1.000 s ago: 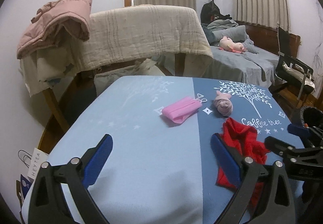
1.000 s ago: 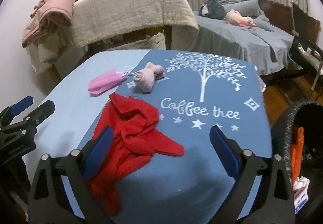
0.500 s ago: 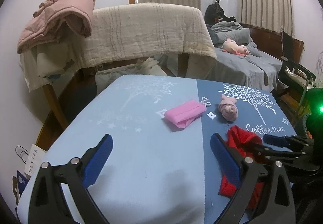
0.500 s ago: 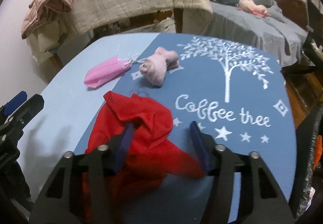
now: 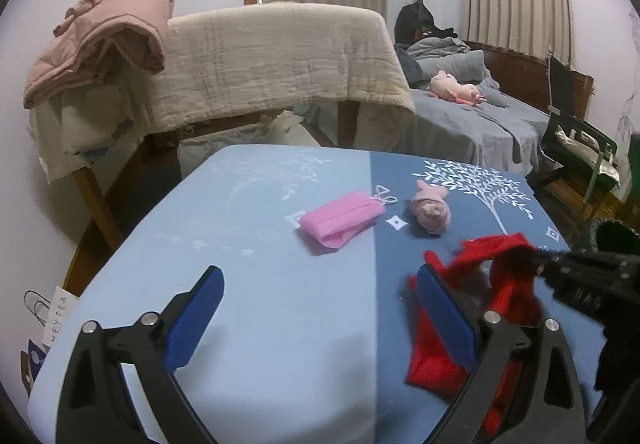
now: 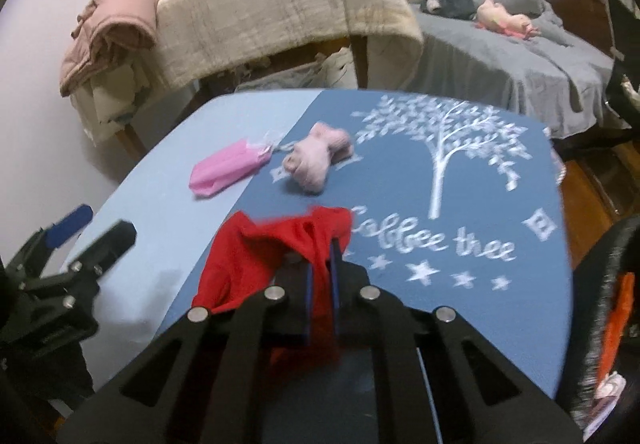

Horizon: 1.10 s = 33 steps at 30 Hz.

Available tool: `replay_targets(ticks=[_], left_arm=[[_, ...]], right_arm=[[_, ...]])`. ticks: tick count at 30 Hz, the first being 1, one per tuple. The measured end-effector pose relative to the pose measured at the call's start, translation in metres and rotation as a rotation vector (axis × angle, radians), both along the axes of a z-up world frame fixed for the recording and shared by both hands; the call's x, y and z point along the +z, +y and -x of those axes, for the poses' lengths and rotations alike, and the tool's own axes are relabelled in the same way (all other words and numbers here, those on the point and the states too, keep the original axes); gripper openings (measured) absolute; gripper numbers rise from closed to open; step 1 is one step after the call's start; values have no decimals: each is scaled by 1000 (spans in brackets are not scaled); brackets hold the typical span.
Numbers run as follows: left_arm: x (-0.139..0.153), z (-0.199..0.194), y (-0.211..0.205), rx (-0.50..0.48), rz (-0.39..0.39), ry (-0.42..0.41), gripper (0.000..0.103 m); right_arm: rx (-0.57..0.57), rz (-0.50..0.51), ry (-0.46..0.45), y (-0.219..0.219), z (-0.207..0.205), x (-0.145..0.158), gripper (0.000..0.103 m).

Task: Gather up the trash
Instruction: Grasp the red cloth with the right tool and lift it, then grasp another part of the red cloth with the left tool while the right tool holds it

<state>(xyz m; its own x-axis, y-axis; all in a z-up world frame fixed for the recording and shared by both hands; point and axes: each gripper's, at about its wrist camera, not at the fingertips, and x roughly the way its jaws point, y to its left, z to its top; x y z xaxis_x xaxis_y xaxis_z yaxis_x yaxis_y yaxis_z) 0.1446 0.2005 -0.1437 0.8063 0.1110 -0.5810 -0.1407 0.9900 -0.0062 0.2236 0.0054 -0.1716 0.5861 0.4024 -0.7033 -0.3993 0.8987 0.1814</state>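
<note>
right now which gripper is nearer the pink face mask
Left. The open left gripper hangs just short of the pink face mask; the right gripper, shut on the red cloth, sits farther off.

Red cloth [image 6: 256,256]; pink mask [image 5: 340,218]; blue tree-print tablecloth [image 6: 500,204]

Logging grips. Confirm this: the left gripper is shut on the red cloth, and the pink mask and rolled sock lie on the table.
Wrong gripper. The right gripper is shut on the red cloth, as the right wrist view shows; the left gripper is open. The pink mask and rolled sock do lie on the table.
</note>
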Motion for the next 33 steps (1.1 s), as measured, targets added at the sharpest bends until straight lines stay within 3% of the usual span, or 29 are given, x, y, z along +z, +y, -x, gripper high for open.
replay_targets(ticks=[7, 17, 25, 29, 33], left_arm=[[-5, -8, -23, -53, 15, 26, 92], [-22, -28, -51, -113, 47, 99, 86], [-37, -49, -61, -145, 72, 192, 58], [-47, -59, -66, -182, 90, 259, 30], [-46, -58, -69, -209, 109, 249, 9]], right_arm=[[-78, 7, -37, -41, 2, 16, 7], [-124, 13, -32, -69, -1, 9, 7], [-110, 6, -25, -66, -1, 6, 7], [-106, -1, -24, -66, -2, 6, 7], [-103, -8, -26, -65, 0, 8, 7]])
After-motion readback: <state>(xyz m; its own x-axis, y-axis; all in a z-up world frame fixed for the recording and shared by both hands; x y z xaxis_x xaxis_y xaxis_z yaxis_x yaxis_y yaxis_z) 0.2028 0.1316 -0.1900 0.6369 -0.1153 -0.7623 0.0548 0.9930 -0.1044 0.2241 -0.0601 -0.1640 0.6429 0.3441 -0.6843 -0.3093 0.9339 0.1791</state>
